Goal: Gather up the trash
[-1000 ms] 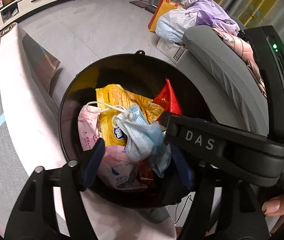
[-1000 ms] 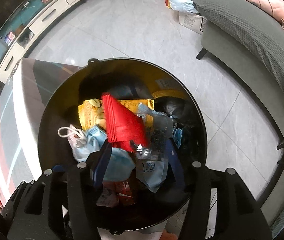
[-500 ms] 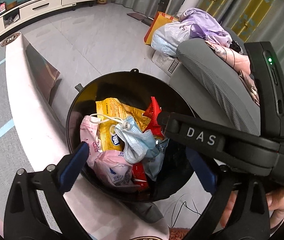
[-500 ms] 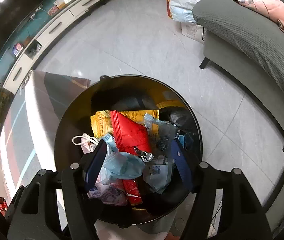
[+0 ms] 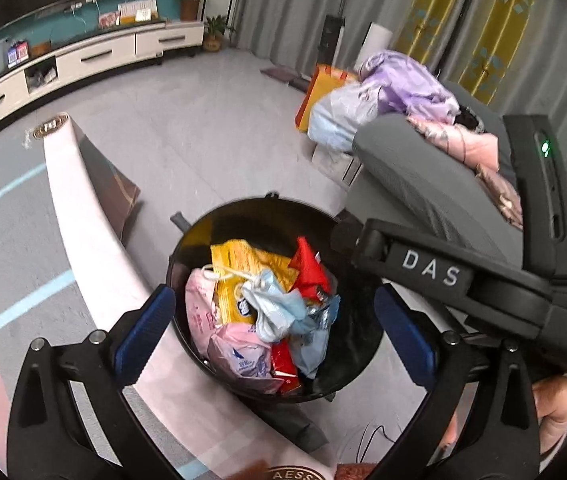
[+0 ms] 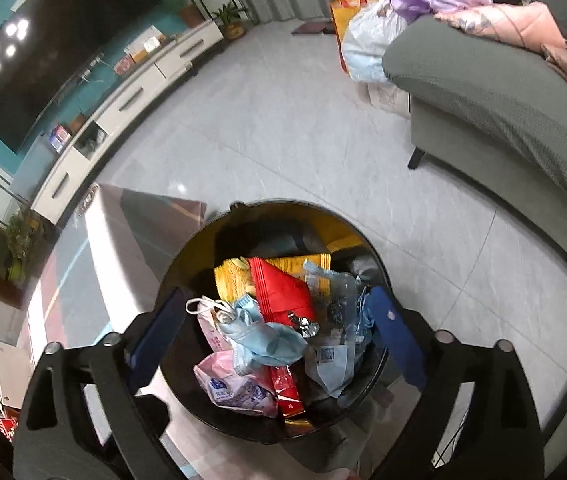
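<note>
Left wrist view first: nearest the lens the left claw (image 5: 271, 320) stands wide, its blue pads (image 5: 145, 322) straddling the mouth of the black bin (image 5: 187, 248) with nothing between them; its jaws have just been opening. From the right wrist, the right claw (image 6: 279, 332) has likewise just been spreading and is wide and empty, and its body, marked DAS, crosses the left view just over the bin's far edge. The trash lies where it belongs, down in the bin: a crumpled blue face mask (image 5: 279, 310) on top, a red wrapper (image 6: 283, 292) and a yellow packet (image 5: 235, 272) behind it, pink pouches (image 6: 235, 388) toward the near rim. To my eye the drop is done, and doing it well now means lifting both claws straight clear with jaws kept apart, so no pad snags the mask's white ear loop (image 6: 207, 306). The bin sits against a pale counter (image 5: 95, 240), so swing away toward the open grey floor (image 6: 303, 140), with the sofa (image 6: 503, 112) beyond.
</note>
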The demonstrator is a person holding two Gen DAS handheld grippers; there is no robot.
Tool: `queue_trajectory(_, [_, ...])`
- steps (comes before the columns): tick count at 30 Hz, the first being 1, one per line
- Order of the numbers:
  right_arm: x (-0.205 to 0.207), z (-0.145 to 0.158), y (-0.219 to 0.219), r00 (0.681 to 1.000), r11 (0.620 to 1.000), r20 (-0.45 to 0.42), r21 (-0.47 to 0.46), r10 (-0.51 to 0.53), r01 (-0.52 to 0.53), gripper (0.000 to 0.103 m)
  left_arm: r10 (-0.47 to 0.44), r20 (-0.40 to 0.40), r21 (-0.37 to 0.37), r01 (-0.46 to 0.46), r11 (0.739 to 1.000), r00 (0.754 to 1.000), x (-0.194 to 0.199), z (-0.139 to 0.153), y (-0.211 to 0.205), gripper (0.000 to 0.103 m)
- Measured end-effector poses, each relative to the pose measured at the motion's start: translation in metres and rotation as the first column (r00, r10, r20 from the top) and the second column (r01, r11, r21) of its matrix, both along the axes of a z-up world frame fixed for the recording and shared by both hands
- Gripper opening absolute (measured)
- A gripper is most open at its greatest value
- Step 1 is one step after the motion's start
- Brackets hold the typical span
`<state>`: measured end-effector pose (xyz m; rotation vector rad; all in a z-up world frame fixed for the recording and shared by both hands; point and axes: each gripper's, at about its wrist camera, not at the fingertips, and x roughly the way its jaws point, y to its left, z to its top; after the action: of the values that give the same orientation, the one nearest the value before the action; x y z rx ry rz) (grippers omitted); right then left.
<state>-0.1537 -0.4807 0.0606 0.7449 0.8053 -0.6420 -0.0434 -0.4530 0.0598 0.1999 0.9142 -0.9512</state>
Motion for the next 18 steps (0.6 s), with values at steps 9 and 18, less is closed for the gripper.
queue_trajectory(9, [-0.028,0.036,0.011,0.998,0.992,0.063,-0.124,-0.026,0.034,0.1,0.07,0.13,-0.011,-0.069,0.998,0.989,-0.015,0.038,0.023,0.1])
queue_trajectory(18, [-0.054,0.061,0.021,0.993,0.973,0.101,-0.22,-0.055,0.076,0.1,0.079,0.13,-0.062,-0.071,0.996,0.988,-0.026,0.058,0.043,0.1])
